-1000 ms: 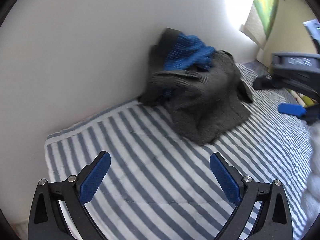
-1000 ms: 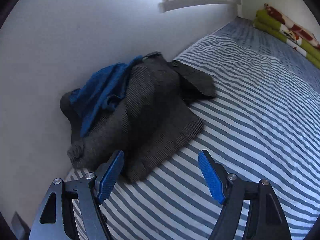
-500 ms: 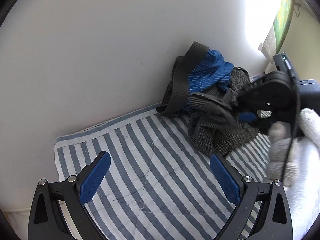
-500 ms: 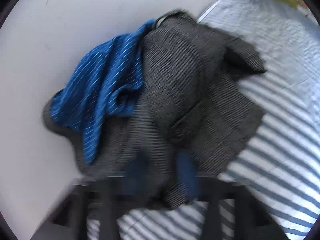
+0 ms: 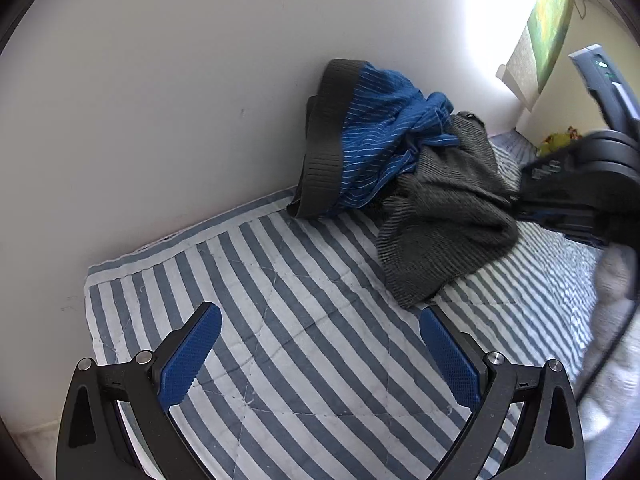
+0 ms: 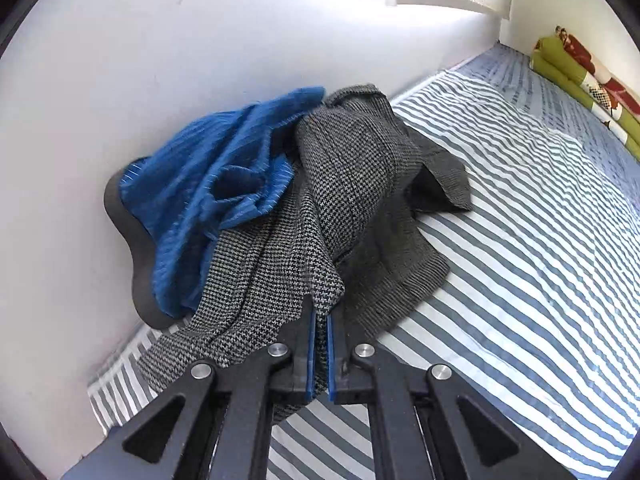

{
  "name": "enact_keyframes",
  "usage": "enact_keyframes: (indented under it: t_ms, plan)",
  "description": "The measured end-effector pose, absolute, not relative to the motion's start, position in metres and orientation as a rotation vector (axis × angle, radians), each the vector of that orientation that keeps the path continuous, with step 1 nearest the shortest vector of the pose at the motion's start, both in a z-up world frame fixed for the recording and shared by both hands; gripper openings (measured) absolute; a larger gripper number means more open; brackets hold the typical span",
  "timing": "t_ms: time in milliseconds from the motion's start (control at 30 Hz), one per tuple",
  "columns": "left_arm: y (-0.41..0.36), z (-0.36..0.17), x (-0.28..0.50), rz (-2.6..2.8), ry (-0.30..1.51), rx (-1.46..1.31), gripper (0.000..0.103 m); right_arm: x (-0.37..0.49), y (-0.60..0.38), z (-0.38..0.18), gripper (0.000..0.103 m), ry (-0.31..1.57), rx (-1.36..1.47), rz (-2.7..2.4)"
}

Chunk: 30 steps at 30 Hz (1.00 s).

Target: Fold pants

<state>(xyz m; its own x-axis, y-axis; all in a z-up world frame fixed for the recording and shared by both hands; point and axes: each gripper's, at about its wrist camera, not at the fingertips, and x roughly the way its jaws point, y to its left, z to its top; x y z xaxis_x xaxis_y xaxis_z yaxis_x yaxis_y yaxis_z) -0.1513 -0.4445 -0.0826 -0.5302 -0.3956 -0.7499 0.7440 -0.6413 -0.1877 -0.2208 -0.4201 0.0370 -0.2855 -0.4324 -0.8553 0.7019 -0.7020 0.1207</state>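
Grey houndstooth pants [image 6: 360, 200] lie crumpled on the striped bedcover [image 6: 540, 240] against the white wall, tangled with a blue striped garment [image 6: 216, 196] that has a dark waistband. My right gripper [image 6: 319, 354] is shut on a fold of the grey pants, and the cloth is pulled up between its blue pads. In the left wrist view the same grey pants [image 5: 448, 216] and blue garment [image 5: 380, 136] sit at the back. My left gripper [image 5: 320, 356] is open over bare bedcover [image 5: 280, 340], well short of the pile. The right gripper [image 5: 580, 184] shows blurred at the right edge.
A white wall [image 5: 160, 100] runs close behind the pile. A green and red folded blanket [image 6: 588, 80] lies at the far end of the bed. A gloved hand [image 5: 616, 276] shows blurred at the right of the left wrist view.
My right gripper went from open before the pile to shut on the grey pants, drawing a fold toward it. The left gripper stayed open and swung slightly.
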Motion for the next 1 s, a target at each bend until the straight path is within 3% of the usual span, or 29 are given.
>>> enact_keyframes:
  t_ms: [100,400,667,833,900,967,1000]
  plan:
    - [-0.446,-0.083,-0.151,-2.173,0.679,0.895,0.101,-0.227,-0.386,0.044,0.004,0.318,1.265,-2.041]
    - [-0.422,-0.083,-0.164,-2.233,0.620,0.926,0.101,-0.233,-0.221,0.063,0.004,0.413,1.252,-2.254]
    - [-0.356,-0.075,-0.185,-2.389,0.459,0.970,0.101,-0.212,-0.074,0.066,0.000,0.374,1.313,-2.470]
    - [-0.330,-0.085,-0.206,-2.451,0.468,1.047,0.101,-0.198,-0.028,0.076,0.001,0.393,1.320,-2.457]
    - [-0.322,-0.084,-0.210,-2.465,0.476,1.064,0.101,-0.198,-0.032,0.076,0.006,0.381,1.320,-2.421]
    - [-0.314,-0.080,-0.210,-2.476,0.449,1.049,0.101,-0.203,-0.040,0.074,0.027,0.337,1.306,-2.362]
    - [-0.311,-0.078,-0.210,-2.481,0.432,1.041,0.101,-0.206,-0.048,0.072,0.046,0.314,1.297,-2.347]
